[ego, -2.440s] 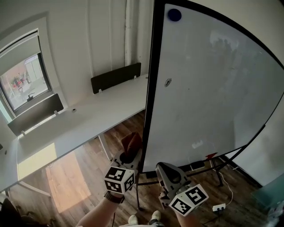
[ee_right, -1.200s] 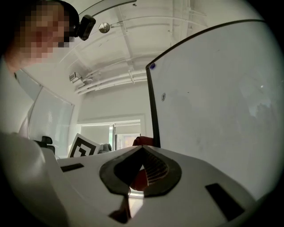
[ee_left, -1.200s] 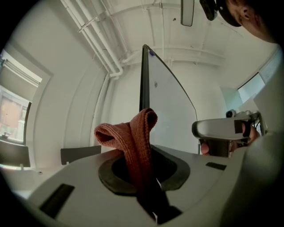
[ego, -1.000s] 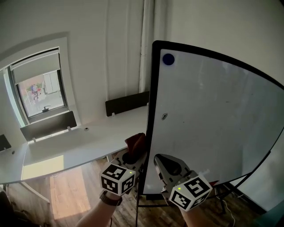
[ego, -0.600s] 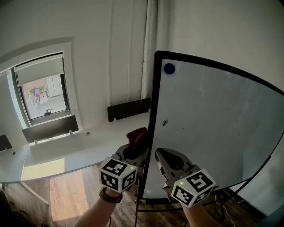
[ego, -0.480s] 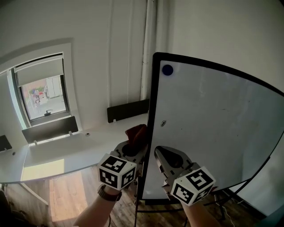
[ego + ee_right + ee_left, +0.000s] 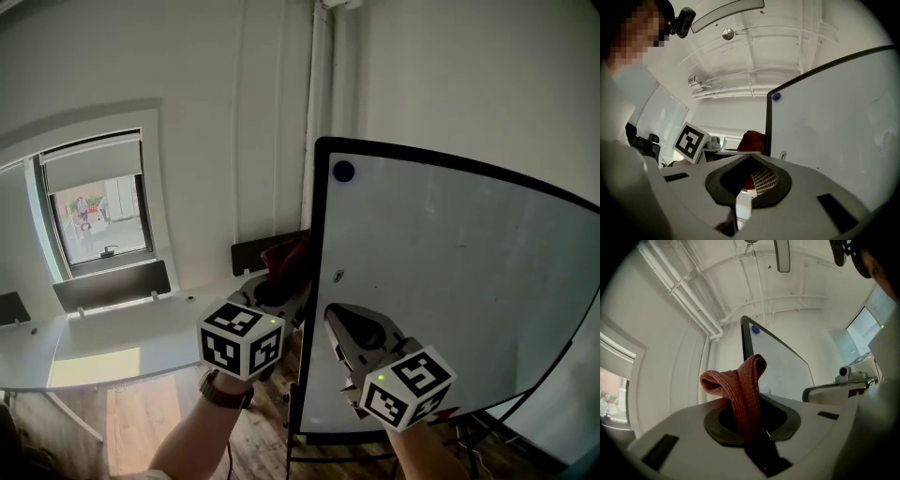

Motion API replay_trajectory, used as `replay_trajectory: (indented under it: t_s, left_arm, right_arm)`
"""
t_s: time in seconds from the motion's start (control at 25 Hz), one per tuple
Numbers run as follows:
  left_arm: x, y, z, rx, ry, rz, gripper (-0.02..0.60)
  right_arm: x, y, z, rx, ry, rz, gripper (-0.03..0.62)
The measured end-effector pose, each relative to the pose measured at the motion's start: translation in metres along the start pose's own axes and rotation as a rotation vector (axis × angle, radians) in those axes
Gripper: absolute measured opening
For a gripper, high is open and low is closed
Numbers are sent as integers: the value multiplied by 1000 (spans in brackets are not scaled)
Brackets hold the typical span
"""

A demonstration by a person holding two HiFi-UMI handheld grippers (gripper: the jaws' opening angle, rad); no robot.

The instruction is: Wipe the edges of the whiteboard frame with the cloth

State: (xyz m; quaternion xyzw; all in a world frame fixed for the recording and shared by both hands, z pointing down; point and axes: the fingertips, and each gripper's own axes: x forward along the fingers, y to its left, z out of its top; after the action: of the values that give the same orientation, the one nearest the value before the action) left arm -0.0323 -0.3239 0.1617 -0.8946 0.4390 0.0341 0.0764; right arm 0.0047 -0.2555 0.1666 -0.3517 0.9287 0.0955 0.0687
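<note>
At the far left, a window [image 7: 98, 216] is set in the white wall, and below it a long white table [image 7: 112, 333] stands along the wall, with a dark low panel [image 7: 111, 284] on its back edge. Under the table there is a wooden floor [image 7: 141, 422].

Right of this, the person's left hand [image 7: 220, 394] holds up the left hand-held gripper [image 7: 277, 291]. Its jaws are closed on a rust-red knitted cloth [image 7: 740, 390]. The cloth comes out above the jaws in a folded loop. In the head view the cloth is just beside the black left edge of the whiteboard frame [image 7: 312, 281], about at the middle of its height. Whether it really touches the frame cannot be told.

Behind the frame, a white pipe [image 7: 319, 75] goes up the wall.

The whiteboard [image 7: 469, 272] stands upright and fills the right half of the head view. A round blue magnet [image 7: 344, 171] sits near its top left corner, and a small dark mark [image 7: 337, 276] is lower, close to the left edge.

The right hand-held gripper [image 7: 336, 319] is in front of the lower left part of the white surface, just to the right of the frame's left edge. Its jaws meet at the tips and nothing is held between them. In the right gripper view, the marker cube [image 7: 691, 140] of the left gripper and the cloth show to the left of the frame.
</note>
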Motion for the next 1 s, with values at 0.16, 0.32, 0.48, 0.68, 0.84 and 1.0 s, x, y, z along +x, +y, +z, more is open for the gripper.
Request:
replay_trajectory:
  t_s: [0.16, 0.32, 0.48, 0.68, 0.84, 1.0]
  left_arm:
    - [4, 3, 27, 29, -25, 10, 67]
    - [7, 6, 54, 37, -56, 2, 67]
    - [10, 8, 90, 78, -98, 23, 67]
    - [13, 10, 127, 118, -144, 70, 67]
    - [15, 10, 147, 119, -182, 128, 69]
    - [16, 9, 167, 148, -220, 173, 71]
  right_arm:
    - [-2, 0, 14, -21, -17, 6, 0]
    - [-7, -1, 22, -26, -30, 4, 0]
    - [-10, -4, 27, -27, -45, 9, 0]
    - [-14, -7, 33, -32, -63, 17, 0]
    - [-20, -11, 35, -30, -71, 14, 0]
    - [-25, -15, 36, -24, -82, 11, 0]
